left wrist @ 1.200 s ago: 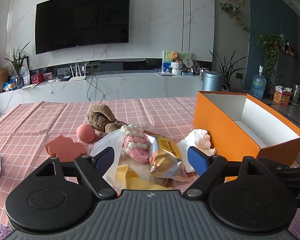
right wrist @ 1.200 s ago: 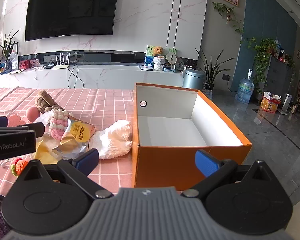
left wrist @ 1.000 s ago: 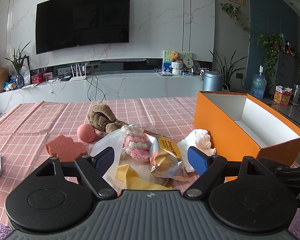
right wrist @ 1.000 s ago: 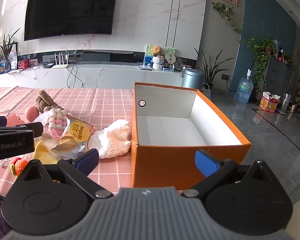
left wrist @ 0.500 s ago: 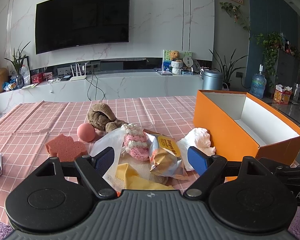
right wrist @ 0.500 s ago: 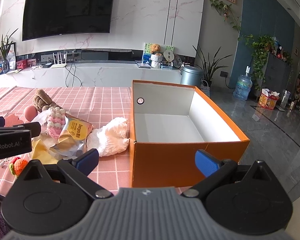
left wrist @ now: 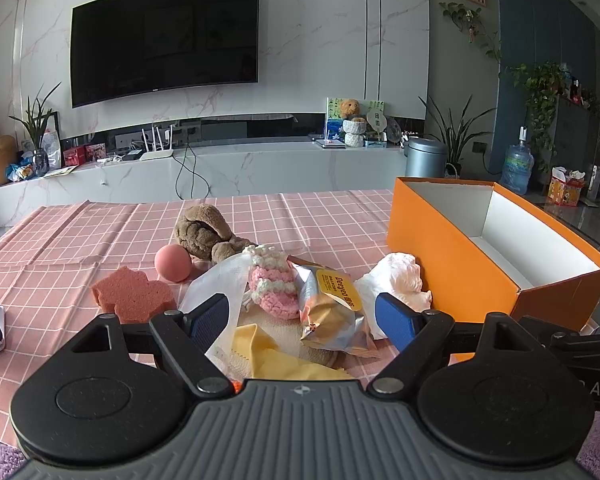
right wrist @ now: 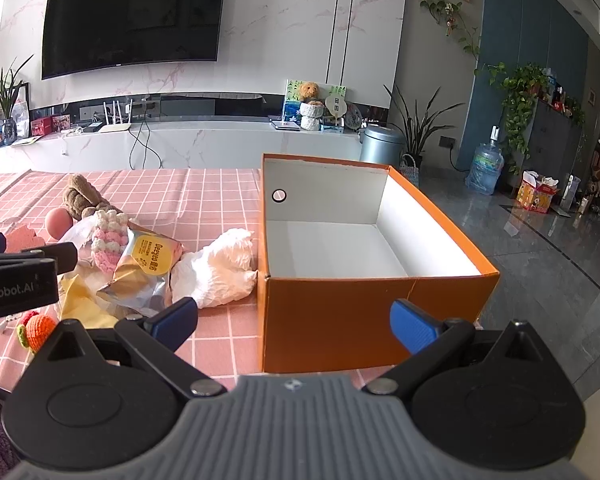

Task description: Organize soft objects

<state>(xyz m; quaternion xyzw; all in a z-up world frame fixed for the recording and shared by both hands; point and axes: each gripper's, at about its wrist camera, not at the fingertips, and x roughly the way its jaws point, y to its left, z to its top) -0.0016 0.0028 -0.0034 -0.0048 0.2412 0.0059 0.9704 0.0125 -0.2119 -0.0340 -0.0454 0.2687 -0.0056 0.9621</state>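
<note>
Soft toys (left wrist: 274, 288) heaped beside orange box (right wrist: 340, 312); right view alone shows crochet carrot (right wrist: 40, 330); both hand-held grippers wide open, empty.

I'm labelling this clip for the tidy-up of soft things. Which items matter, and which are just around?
Job: box, brown plush, pink ball, sponge, crochet toy, white plush, snack bag.

Just around: TV, router, bin, water bottle.

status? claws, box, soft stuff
Left claw open, empty, over the soft pile. Right claw open, empty, at the orange box. Box empty. White plush against its left wall; nothing blocking.
</note>
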